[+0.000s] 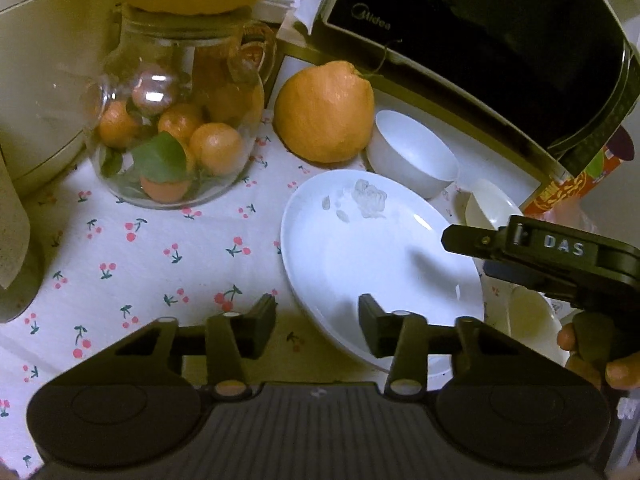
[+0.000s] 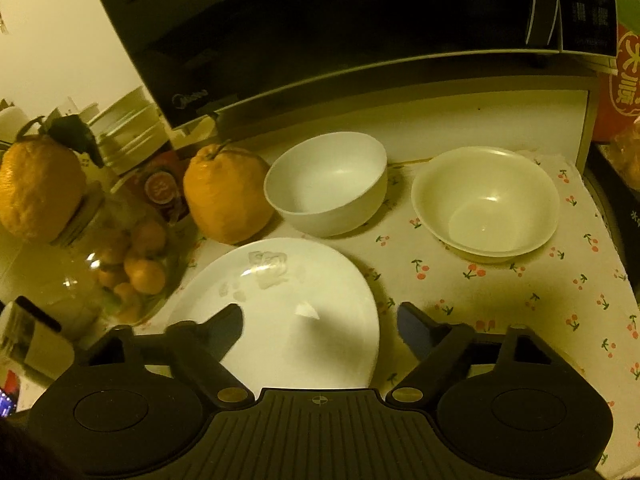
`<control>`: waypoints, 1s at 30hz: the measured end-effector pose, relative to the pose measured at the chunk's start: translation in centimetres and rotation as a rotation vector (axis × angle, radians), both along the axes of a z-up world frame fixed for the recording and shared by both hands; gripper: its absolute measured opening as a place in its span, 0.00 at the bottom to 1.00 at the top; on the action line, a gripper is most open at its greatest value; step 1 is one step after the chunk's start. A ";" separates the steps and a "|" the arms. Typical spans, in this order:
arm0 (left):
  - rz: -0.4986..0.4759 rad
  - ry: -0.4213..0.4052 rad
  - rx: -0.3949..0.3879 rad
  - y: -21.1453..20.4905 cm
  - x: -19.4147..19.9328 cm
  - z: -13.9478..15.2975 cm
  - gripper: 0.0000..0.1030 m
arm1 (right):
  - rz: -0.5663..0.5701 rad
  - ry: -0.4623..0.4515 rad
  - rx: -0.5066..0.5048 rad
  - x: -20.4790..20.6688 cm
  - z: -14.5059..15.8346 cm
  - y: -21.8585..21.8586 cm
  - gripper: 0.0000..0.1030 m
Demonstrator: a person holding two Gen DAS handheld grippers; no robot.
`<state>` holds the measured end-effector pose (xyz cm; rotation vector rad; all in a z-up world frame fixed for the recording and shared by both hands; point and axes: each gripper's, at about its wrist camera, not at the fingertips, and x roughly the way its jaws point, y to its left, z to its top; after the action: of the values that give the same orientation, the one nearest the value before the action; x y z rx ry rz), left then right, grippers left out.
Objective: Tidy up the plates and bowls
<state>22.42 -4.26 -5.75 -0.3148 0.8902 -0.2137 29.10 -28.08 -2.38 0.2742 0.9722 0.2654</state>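
A white plate point(image 1: 372, 248) point(image 2: 288, 320) lies on the cherry-print cloth point(image 1: 160, 248), with a few clear scraps on its far side. My left gripper point(image 1: 318, 320) is open and straddles the plate's left rim, its right finger over the plate and its left finger over the cloth. My right gripper point(image 2: 322, 320) is open across the plate's right edge; one of its fingers point(image 1: 460, 238) reaches in from the right. Behind the plate stand a white bowl point(image 1: 412, 152) point(image 2: 328, 184) and a wider cream bowl point(image 2: 486, 200), the latter partly hidden in the left wrist view.
A big orange citrus fruit point(image 1: 324, 112) sits just behind the plate. A glass jar point(image 1: 172, 148) of small oranges stands to the left, another fruit on top. A black microwave point(image 1: 480, 40) overhangs the back. A red box point(image 2: 624, 80) borders the right.
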 end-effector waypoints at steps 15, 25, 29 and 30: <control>-0.022 0.013 -0.011 0.0 0.7 -0.9 0.18 | -0.013 0.038 -0.056 0.3 -2.2 0.8 0.40; 0.058 0.028 -0.025 2.3 1.0 -0.6 0.16 | 0.070 0.078 -0.040 -0.1 -1.9 0.7 0.31; 0.074 0.035 -0.052 3.0 1.3 -0.7 0.15 | 0.104 0.080 -0.026 -0.4 -1.9 1.1 0.34; 0.072 0.039 -0.051 3.0 1.3 -0.8 0.15 | 0.096 0.080 -0.024 -0.4 -1.9 1.2 0.34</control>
<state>23.75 -1.23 -6.55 -0.3987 0.9115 -0.1641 28.73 -26.92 -4.29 0.2181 1.0689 0.3326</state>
